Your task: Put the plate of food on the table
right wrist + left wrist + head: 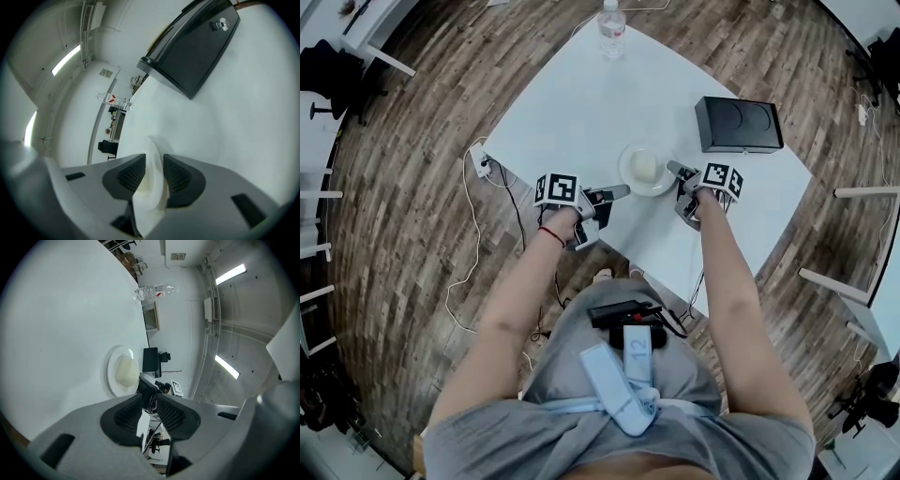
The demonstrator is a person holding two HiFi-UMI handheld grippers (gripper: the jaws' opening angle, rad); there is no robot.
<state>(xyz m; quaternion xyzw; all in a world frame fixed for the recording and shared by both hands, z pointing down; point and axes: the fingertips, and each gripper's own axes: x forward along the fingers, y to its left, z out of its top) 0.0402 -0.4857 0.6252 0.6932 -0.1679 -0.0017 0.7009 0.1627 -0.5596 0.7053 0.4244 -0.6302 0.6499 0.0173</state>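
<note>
Plate (646, 170) of food (645, 165) lies on the table (572, 103), between your grippers. Your right gripper (674, 170) pinches its right rim. Your left gripper (622, 191), jaws a slit apart and empty, points at its left rim from just beside.

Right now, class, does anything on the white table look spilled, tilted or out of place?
Nothing stands out. The round white plate looks level on the white table, its pale food block centred and unspilled, with the right gripper shut on its rim.
</note>
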